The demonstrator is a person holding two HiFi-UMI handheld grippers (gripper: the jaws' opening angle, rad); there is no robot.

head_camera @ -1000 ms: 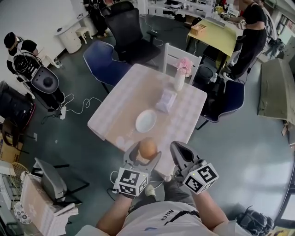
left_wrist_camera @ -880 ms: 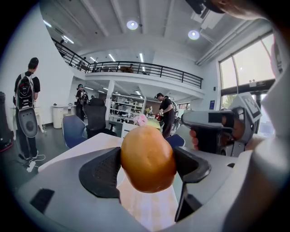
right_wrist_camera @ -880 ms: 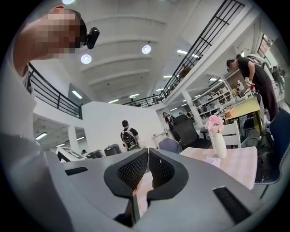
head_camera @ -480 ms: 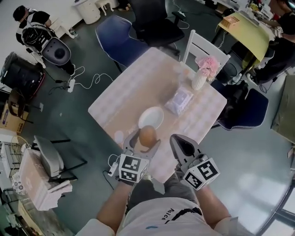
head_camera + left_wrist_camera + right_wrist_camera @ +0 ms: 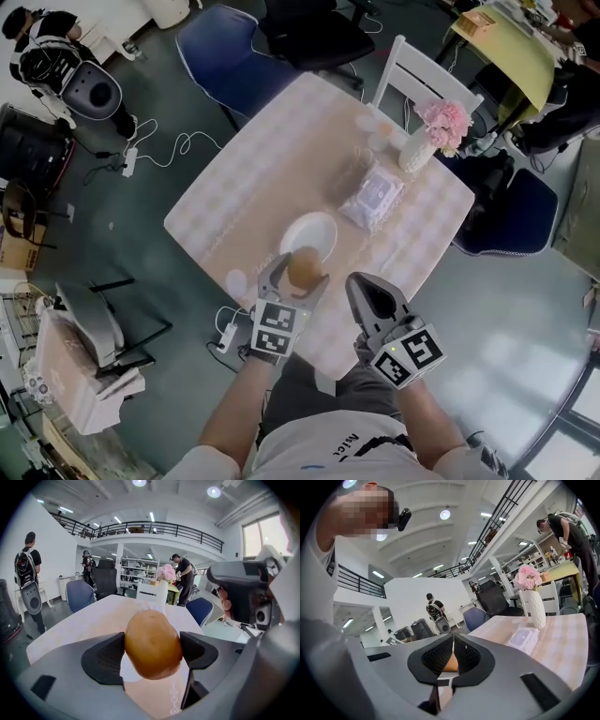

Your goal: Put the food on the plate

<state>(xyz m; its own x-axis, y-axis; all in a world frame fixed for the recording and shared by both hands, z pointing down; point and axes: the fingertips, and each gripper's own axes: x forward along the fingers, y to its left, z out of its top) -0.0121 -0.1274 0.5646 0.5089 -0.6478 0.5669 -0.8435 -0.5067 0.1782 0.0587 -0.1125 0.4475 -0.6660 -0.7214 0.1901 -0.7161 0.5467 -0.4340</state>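
Showing the left hand-held gripper (image 5: 298, 274) clamped across the short axis of the potato (image 5: 302, 265), held by the near rim of the plate (image 5: 317, 228), whose centre lies toward 12 o'clock; the right hand-held gripper (image 5: 367, 298), jaws together and empty, is farther off.

The plate (image 5: 314, 228) sits on the table (image 5: 246, 178), packet (image 5: 372, 199) and vase (image 5: 415, 153) behind it.

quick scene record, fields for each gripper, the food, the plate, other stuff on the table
left gripper: shut on potato
right gripper: shut, nothing held
potato: in the air at the plate's near rim
plate: white, empty, on table
also on table: vase of pink flowers, plastic packet
task state: food not yet on plate
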